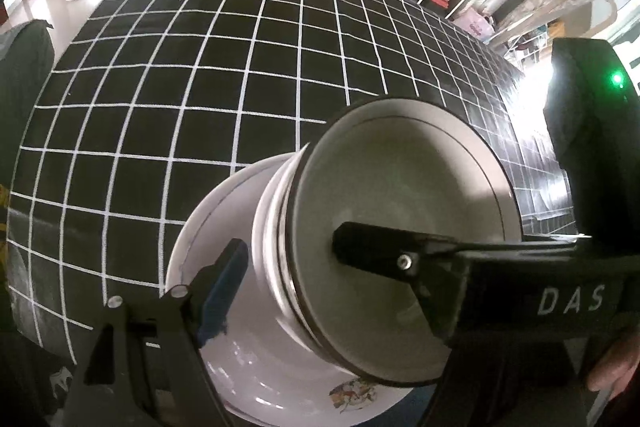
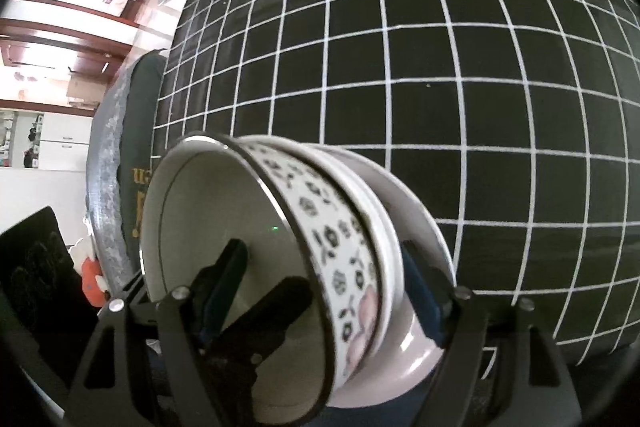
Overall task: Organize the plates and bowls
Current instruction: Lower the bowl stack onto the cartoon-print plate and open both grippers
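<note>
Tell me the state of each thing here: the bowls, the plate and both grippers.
bowls: nested in one stack, standing on the plate.
top bowl: empty, with a finger of each gripper inside it.
plate: lying under the stack.
left gripper: jaws wide, astride the stack's wall; grip unclear.
right gripper: jaws wide, astride the stack's wall; grip unclear.

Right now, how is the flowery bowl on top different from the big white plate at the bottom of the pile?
The flowery bowl has a dark rim and dark flowers round its outside; the white plate shows just one small colourful picture. The bowl is deeper and narrower, the plate wider. The bowl tops the pile, the plate is underneath. Both are round and pale.
</note>
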